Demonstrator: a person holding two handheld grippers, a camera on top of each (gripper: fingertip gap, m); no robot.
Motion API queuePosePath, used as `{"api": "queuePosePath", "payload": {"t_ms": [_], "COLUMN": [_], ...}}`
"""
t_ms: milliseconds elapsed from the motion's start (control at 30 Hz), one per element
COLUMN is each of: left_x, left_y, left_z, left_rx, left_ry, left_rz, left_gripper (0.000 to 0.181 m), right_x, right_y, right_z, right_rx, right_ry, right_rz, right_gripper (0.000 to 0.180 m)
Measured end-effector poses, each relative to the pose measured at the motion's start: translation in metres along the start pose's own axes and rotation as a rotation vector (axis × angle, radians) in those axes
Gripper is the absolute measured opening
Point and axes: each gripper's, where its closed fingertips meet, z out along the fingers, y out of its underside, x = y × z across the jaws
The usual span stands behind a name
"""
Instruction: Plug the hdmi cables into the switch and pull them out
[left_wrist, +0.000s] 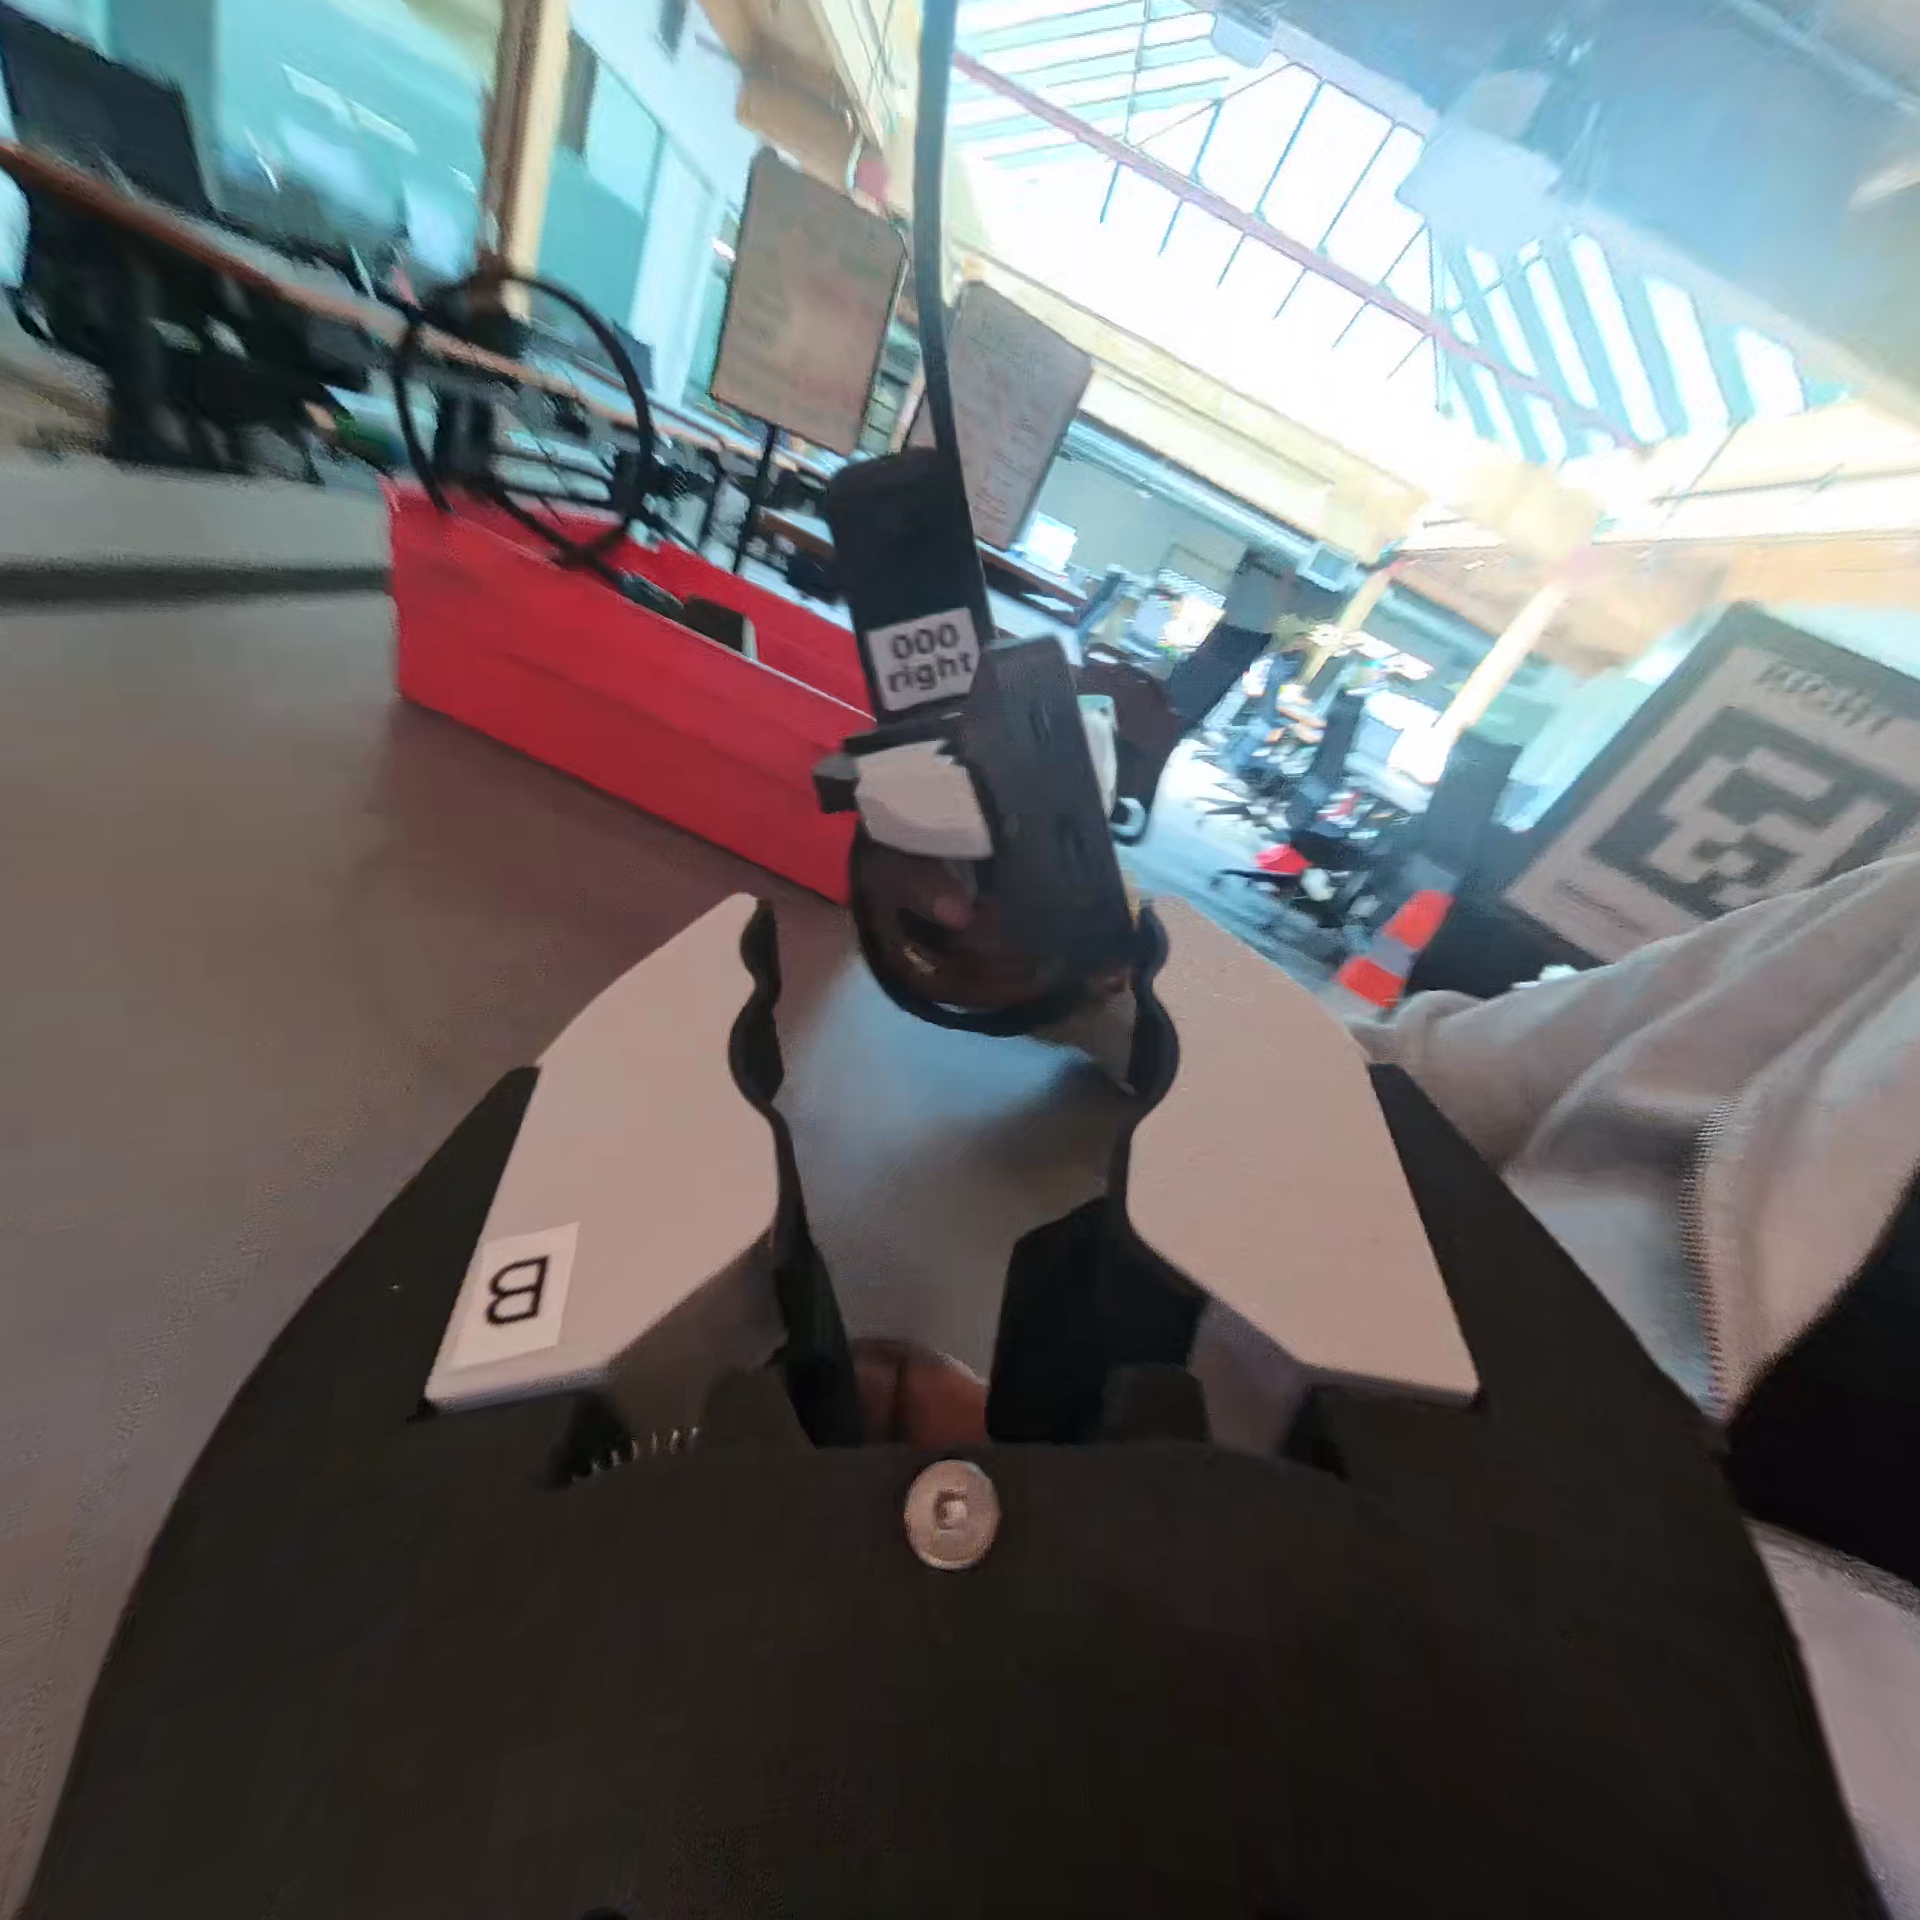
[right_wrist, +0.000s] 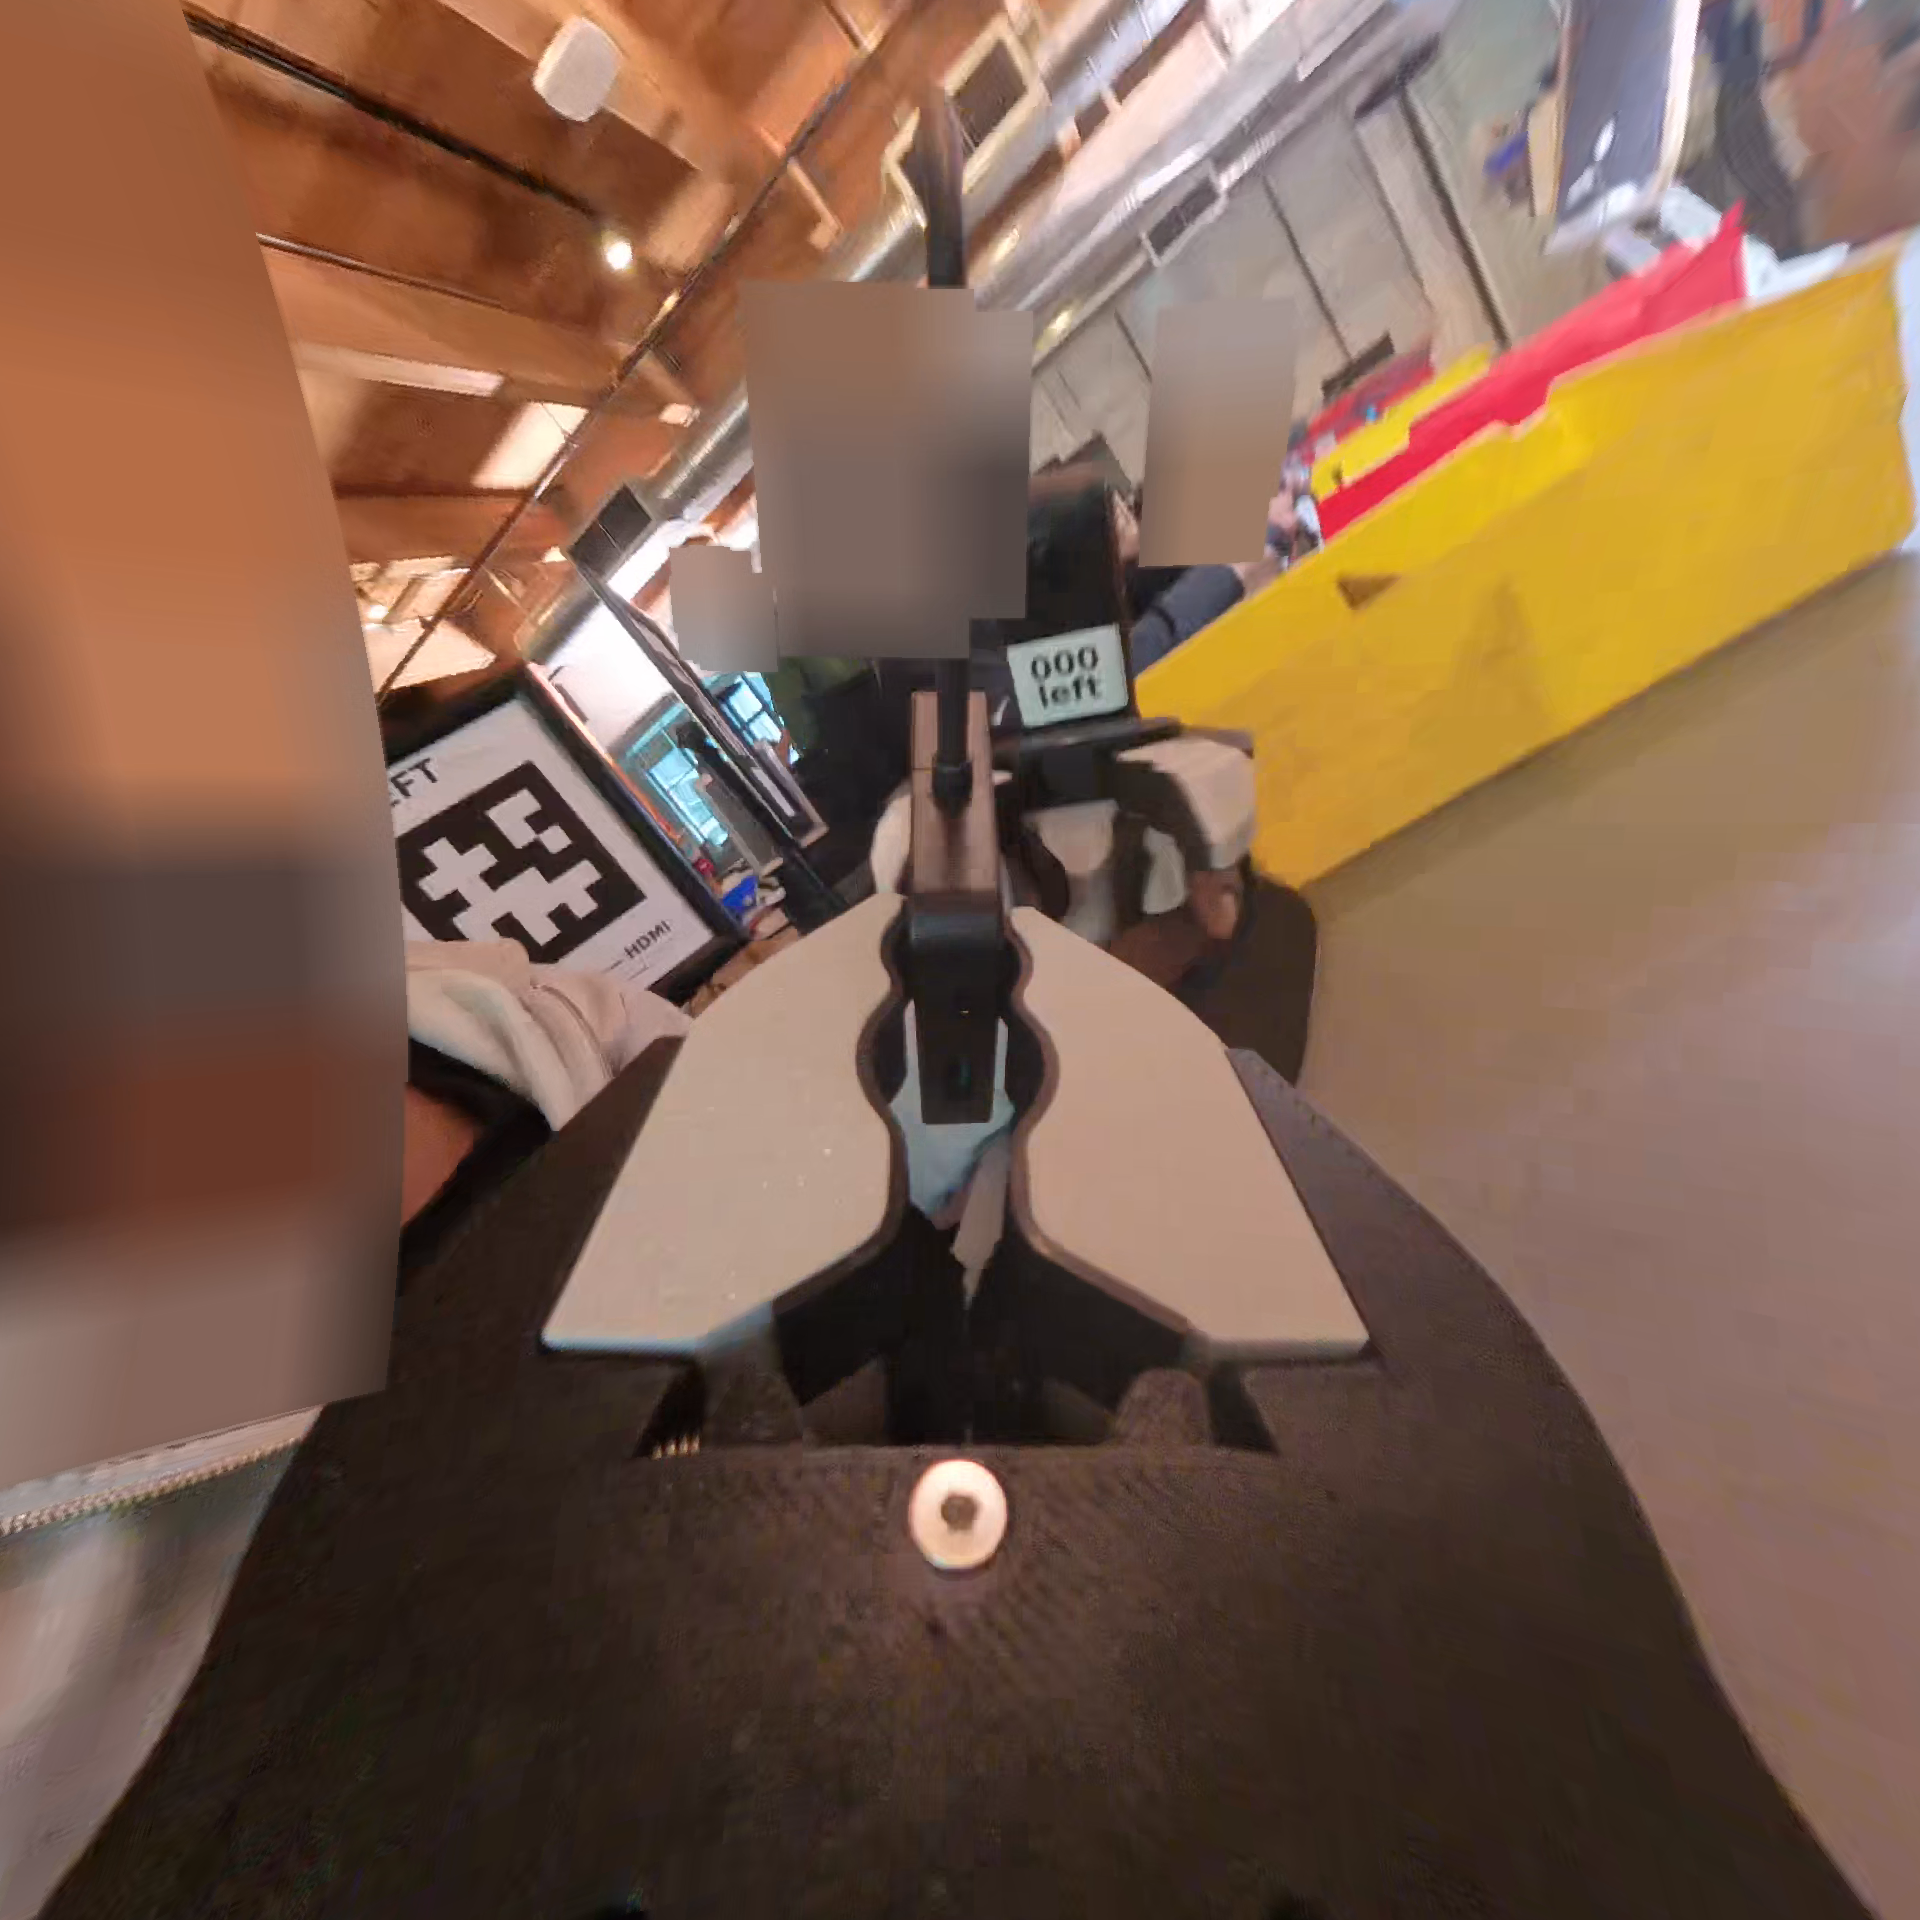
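Note:
My right gripper (right_wrist: 951, 925) is shut on the black HDMI switch (right_wrist: 951, 1029), a flat box held edge-on above the table. A black cable (right_wrist: 940, 208) leaves the switch's far end and runs upward. In the left wrist view the switch (left_wrist: 1044, 790) hangs tilted from the right gripper (left_wrist: 914, 821), with the cable (left_wrist: 935, 260) rising above it. My left gripper (left_wrist: 956, 925) is open. The switch's lower end sits between its fingertips, close to the right-hand finger (left_wrist: 1247, 1091); I cannot tell whether they touch. The left gripper (right_wrist: 1132, 831) shows just behind the switch in the right wrist view.
A red bin (left_wrist: 582, 665) with a coil of black cables (left_wrist: 520, 416) stands on the brown table (left_wrist: 208, 935) at the left. A yellow bin (right_wrist: 1558, 582) lies at the right with red bins (right_wrist: 1507, 395) behind. Black-and-white marker boards (left_wrist: 1766, 790) (right_wrist: 520, 842) stand nearby. A grey sleeve (left_wrist: 1662, 1091) is beside my left gripper.

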Motion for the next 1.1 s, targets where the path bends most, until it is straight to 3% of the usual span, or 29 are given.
{"api": "queuePosePath", "payload": {"t_ms": [100,167,233,333,433,567,667,767,833,900,1100], "left_x": [0.011,0.006,-0.003,-0.026,-0.047,-0.047,-0.046,-0.042,-0.037,-0.042,-0.056], "left_y": [0.007,0.017,0.013,0.005,0.018,0.035,0.039,0.041,0.033,0.018,-0.019], "left_z": [0.011,0.014,0.012,0.003,-0.001,0.007,0.008,0.01,0.011,0.006,-0.022], "left_rx": [-0.002,-0.063,-0.015,0.066,0.003,-0.102,-0.129,-0.148,-0.11,-0.029,0.175], "left_ry": [0.116,0.078,0.015,-0.063,-0.194,-0.205,-0.193,-0.17,-0.151,-0.205,-0.4], "left_rz": [-0.114,-0.091,-0.101,-0.239,-0.255,-0.25,-0.262,-0.241,-0.188,-0.099,0.077], "left_gripper": [0.023,0.014,0.013,0.013,0.013,0.013,0.013,0.015,0.036,0.047,0.049], "right_x": [0.012,0.016,0.025,0.037,0.052,0.075,0.085,0.083,0.078,0.076,0.078], "right_y": [0.022,0.027,0.019,0.004,0.015,0.041,0.046,0.049,0.056,0.069,0.097], "right_z": [0.005,0.007,0.007,0.0,-0.005,-0.004,-0.006,-0.009,-0.018,-0.032,-0.058], "right_rx": [-0.114,-0.148,-0.115,-0.119,-0.339,-0.567,-0.632,-0.657,-0.689,-0.741,-0.863], "right_ry": [0.072,0.117,0.218,0.481,0.706,0.785,0.845,0.81,0.729,0.661,0.583], "right_rz": [0.008,-0.055,-0.202,-0.607,-0.977,-1.084,-1.158,-1.118,-0.983,-0.823,-0.553], "right_gripper": [0.013,0.013,0.019,0.069,0.076,0.085,0.072,0.071,0.071,0.071,0.071]}}
